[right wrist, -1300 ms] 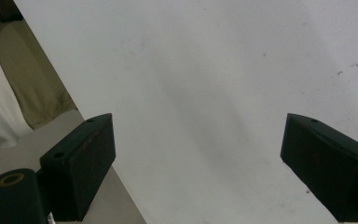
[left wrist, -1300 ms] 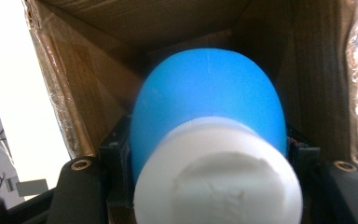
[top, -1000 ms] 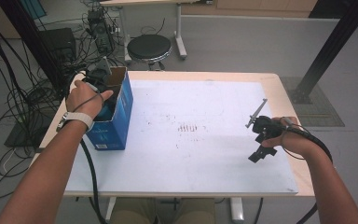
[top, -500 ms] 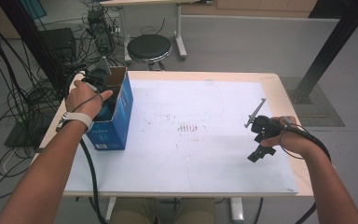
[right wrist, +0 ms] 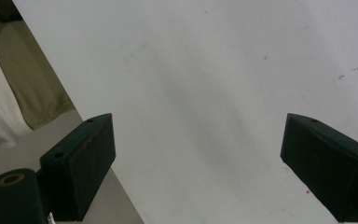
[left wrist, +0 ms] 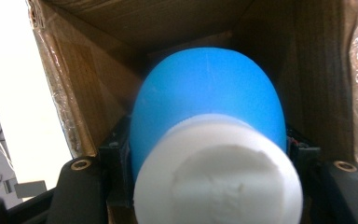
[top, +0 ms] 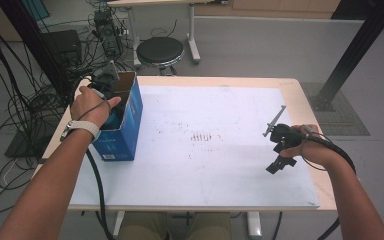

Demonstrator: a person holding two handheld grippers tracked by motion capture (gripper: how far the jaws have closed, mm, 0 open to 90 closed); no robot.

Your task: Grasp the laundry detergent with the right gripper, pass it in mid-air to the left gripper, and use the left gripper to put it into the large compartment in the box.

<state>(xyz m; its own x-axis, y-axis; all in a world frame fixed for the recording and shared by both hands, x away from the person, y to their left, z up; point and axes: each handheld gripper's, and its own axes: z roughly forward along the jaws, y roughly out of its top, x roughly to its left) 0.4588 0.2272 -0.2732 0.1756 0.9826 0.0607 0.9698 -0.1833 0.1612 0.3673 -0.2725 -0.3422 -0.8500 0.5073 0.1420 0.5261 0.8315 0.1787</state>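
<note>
Blue bottle (left wrist: 207, 105) with white cap (left wrist: 219, 170): clamped between the jaws of the left gripper (left wrist: 209, 163), cap end toward the gripper's camera, rounded blue end pointing ahead into the cardboard box (left wrist: 98, 56). Jaws are about as closed as they go and pressing on the bottle's sides just ahead of the cap. So it's a firm hold.

Key relation: bottle's long axis runs straight along the gripper's own axis, and both point down into the box mouth. Brown inner walls flank the bottle on both sides of the jaws, with dark box interior beyond the tip. Can't tell if the tip touches the bottom yet.

High view: left hand (top: 92, 105) sits over the open top of the box (top: 125, 125), gripper body buried in the opening, bottle only a sliver of blue under the hand.

Right gripper (right wrist: 198, 158): jaws wide apart, nothing between them, just bare white table sheet (right wrist: 214, 70) ahead. In the high view it (top: 280, 145) idles well off to the far side of the table (top: 300, 90), away from the box. Left hand is the only one in play.

My read: next move is along the bottle's axis, either lowering further or letting go. Clearance to the side walls looks tight, so keep it axial.
</note>
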